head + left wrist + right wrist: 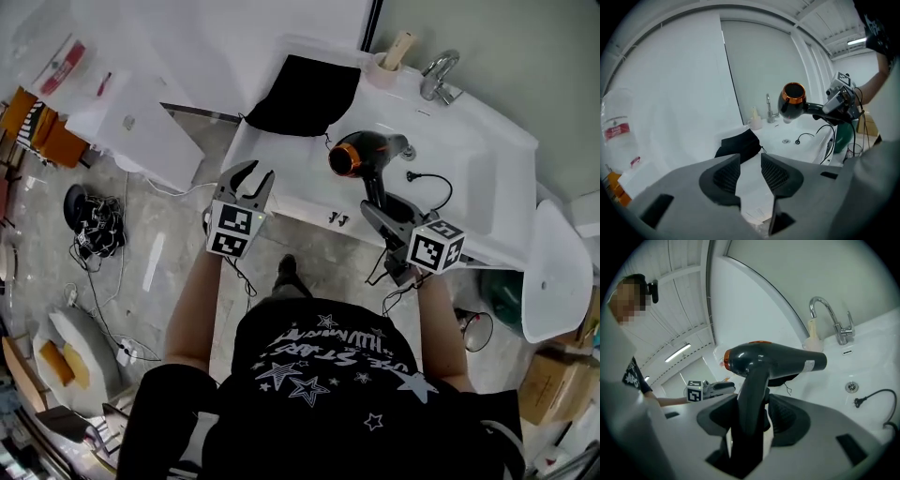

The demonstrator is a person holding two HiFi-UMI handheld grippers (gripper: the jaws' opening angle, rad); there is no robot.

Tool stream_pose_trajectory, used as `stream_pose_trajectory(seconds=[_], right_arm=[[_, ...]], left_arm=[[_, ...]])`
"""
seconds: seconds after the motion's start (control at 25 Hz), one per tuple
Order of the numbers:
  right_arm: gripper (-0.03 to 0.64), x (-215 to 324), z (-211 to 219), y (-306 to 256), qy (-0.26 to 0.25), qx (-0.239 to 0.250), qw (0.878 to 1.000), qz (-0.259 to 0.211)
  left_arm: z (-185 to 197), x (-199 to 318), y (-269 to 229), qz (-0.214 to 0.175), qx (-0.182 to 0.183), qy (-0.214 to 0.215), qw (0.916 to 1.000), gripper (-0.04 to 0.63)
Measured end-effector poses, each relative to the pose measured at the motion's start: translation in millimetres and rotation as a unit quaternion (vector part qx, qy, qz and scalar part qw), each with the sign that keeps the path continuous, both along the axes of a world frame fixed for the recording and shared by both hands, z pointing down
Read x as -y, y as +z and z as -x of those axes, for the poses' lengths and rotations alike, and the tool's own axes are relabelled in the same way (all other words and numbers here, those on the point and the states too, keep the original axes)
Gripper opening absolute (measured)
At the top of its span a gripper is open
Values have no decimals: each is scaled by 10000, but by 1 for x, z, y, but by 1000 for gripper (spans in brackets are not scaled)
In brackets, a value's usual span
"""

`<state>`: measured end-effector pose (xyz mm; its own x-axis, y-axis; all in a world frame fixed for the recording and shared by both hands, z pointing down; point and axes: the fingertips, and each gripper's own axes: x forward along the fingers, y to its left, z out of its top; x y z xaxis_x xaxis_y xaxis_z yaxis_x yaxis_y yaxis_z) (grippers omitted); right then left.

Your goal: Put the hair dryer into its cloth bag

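At centre, the right gripper (380, 214) pinches the hair dryer (361, 155) by its rigid handle. The left gripper (255, 180) holds jaws spread; the cloth bag (305, 94) looks limp.

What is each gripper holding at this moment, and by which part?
The right gripper grips the hair dryer by its handle. The left gripper holds nothing; its jaws stand apart.

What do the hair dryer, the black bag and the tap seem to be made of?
Hair dryer: probably hard plastic, dark and glossy, catching glints of light, with an orange metallic-looking ring at one end. Black bag: soft matte cloth, lying limp and creased. Tap: likely chromed metal, bright with mirror-like reflections.
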<state>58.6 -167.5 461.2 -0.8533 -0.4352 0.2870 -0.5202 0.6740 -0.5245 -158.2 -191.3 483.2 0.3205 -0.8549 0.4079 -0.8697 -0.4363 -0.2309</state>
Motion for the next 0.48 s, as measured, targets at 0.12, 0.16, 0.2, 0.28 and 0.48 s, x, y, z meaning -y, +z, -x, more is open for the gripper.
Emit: stream_pose_trajectory(seconds=[0.12, 0.16, 0.2, 0.28, 0.48], right_arm=[[207, 17, 11, 1, 138, -19, 9999, 66], [207, 21, 14, 2, 189, -31, 9998, 97], [207, 26, 17, 4, 240, -47, 9996, 129], [207, 33, 23, 6, 335, -79, 9992, 178], [207, 47, 36, 10, 557, -151, 9980, 246]], left_arm=[[19, 30, 16, 88, 335, 147, 9993, 150], [24, 39, 20, 102, 518, 221, 9984, 150], [29, 48, 24, 117, 724, 311, 9968, 150], [38, 63, 33, 155, 1186, 544, 9913, 151], [51, 94, 54, 94, 2375, 1193, 9640, 187]])
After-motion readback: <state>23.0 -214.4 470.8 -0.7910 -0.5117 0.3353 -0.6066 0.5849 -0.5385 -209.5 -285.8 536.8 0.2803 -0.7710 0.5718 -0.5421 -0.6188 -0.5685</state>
